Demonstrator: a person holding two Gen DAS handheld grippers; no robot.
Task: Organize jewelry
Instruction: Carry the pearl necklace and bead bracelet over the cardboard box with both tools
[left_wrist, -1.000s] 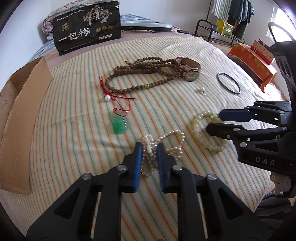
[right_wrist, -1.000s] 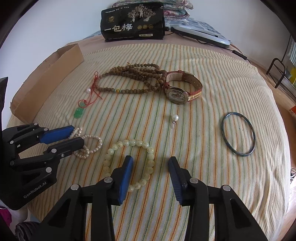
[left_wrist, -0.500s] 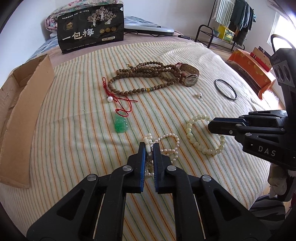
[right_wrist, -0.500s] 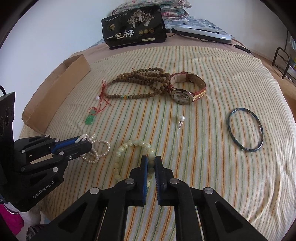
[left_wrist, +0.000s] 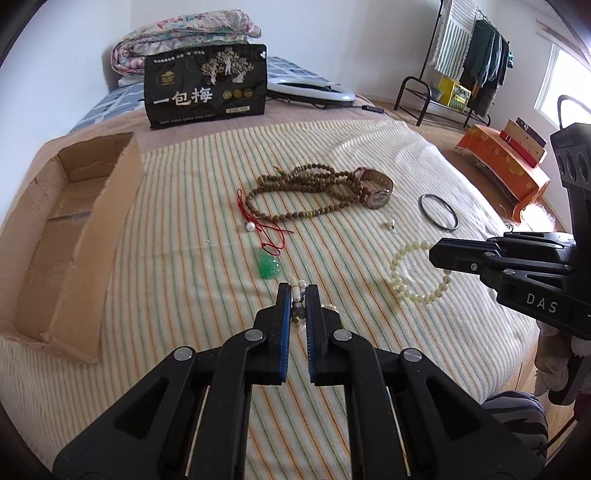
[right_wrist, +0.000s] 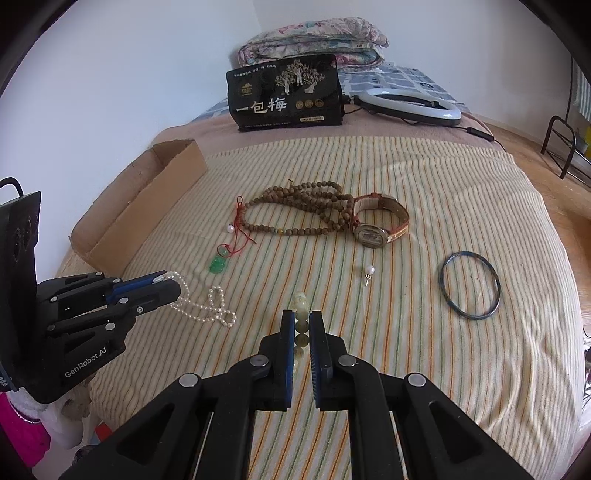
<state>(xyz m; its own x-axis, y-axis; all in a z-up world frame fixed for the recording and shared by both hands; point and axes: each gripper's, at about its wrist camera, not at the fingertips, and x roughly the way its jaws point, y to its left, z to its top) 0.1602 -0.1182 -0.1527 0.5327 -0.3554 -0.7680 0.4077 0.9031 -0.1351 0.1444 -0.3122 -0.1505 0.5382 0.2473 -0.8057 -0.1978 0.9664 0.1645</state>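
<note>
1. A cardboard box (left_wrist: 70, 236) lies open on the bed (left_wrist: 177, 258), far left of the left gripper (left_wrist: 296, 291).
2. The left gripper has its jaws closed on a pearl strand (right_wrist: 207, 306). In the right wrist view the strand hangs from those jaws down to the striped cover, where its loops lie.
3. A green pendant (left_wrist: 269, 266) on a red cord (left_wrist: 266, 229) lies just ahead and left of the left jaws, with a single white pearl (left_wrist: 250, 226) on the cord further on.
4. Brown prayer beads (left_wrist: 303, 192) lie coiled well ahead of both jaws, touching a watch (right_wrist: 376, 225) at their right end.
5. The right gripper (right_wrist: 301, 321) has its jaws closed on a pale bead bracelet (left_wrist: 413, 273). In the left wrist view the bracelet hangs as a loop under those jaws, its lower part at the cover.
6. A pearl earring (right_wrist: 369, 273) lies ahead and right of the right jaws, between them and the watch.
7. A dark bangle (right_wrist: 470, 284) lies flat, well to the right of the right jaws.
8. A black snack bag (right_wrist: 286, 98) stands at the far side of the bed, with a ring light (right_wrist: 408, 105) flat to its right and folded quilts (right_wrist: 314, 38) behind.
</note>
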